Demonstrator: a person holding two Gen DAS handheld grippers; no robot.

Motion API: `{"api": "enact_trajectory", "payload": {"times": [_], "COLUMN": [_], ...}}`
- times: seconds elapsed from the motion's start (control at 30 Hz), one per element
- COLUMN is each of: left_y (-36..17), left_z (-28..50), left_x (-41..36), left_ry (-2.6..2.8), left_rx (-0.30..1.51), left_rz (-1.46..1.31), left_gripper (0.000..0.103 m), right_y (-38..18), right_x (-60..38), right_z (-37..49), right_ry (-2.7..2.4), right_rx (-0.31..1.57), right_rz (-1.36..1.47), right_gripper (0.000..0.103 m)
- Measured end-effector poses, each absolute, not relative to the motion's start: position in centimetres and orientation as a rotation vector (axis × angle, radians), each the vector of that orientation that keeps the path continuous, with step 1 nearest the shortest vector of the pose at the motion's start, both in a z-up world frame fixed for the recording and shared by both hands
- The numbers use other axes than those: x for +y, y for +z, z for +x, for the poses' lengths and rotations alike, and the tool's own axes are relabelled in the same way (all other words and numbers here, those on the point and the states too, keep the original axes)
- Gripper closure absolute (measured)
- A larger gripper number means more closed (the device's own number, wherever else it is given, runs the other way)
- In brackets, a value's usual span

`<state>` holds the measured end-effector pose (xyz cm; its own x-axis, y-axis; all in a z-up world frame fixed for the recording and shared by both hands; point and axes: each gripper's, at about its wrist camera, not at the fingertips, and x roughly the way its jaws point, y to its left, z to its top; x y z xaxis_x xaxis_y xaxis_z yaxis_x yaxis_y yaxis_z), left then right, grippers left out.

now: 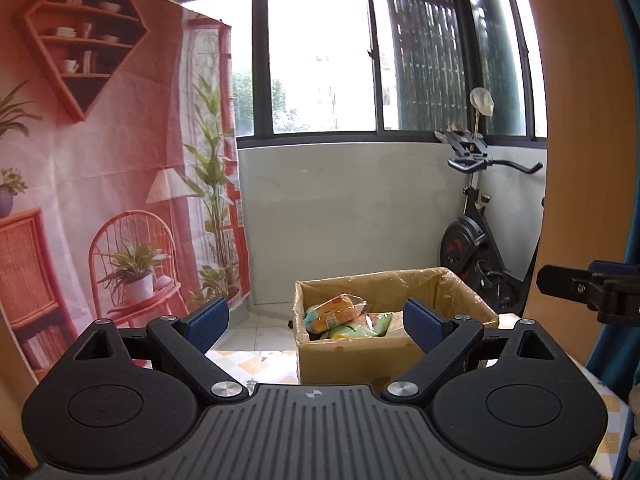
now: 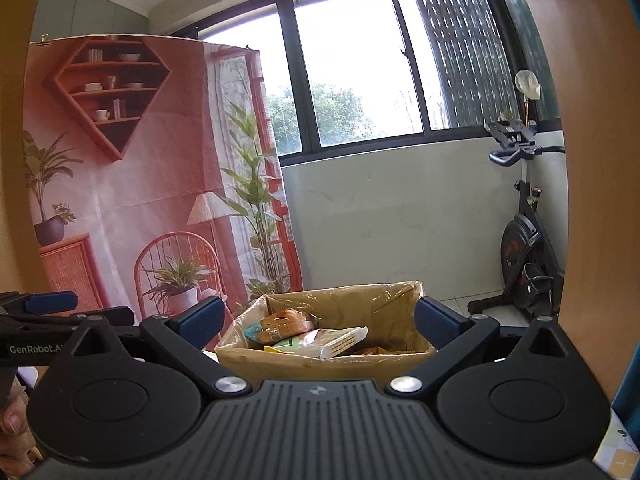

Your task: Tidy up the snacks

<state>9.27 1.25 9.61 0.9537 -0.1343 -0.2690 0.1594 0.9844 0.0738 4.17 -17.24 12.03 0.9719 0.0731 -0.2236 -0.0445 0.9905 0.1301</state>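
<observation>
Cardboard box [image 1: 360, 354] holding snack packets [image 1: 334, 312] is sitting on the table just ahead of both gaping, empty tools: left hand-held gripper [image 1: 316, 326], right hand-held gripper [image 2: 318, 320]. Picking seems to be starting; next, one is needing to reach down inside onto a packet.

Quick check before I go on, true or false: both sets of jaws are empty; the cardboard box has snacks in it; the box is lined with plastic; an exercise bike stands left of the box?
1. Both sets of jaws are empty. True: left gripper and right gripper stand open with nothing between them.
2. The cardboard box is empty. False: snack packets lie inside.
3. The box has a plastic liner. True.
4. The exercise bike stands left of the box. False: it stands to the right.
</observation>
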Motion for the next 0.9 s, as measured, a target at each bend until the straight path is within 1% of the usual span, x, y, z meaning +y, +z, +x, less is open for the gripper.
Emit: {"api": "enact_trajectory", "payload": {"times": [0.3,0.9], "left_y": [10.3,10.2], "left_z": [7.1,7.0], "left_x": [2.1,2.9], "left_ry": [-0.119,-0.131], "left_rx": [0.262,0.283], "left_rz": [0.078,0.041], "left_gripper": [0.008,0.008], "right_y": [12.2,12.4], "right_x": [-16.5,-16.7], "right_z": [2.1,1.1], "right_ry": [0.07,0.031], "right_rx": [0.254,0.257], "right_rz": [0.109,0.092], "right_gripper": [0.0,0.0]}}
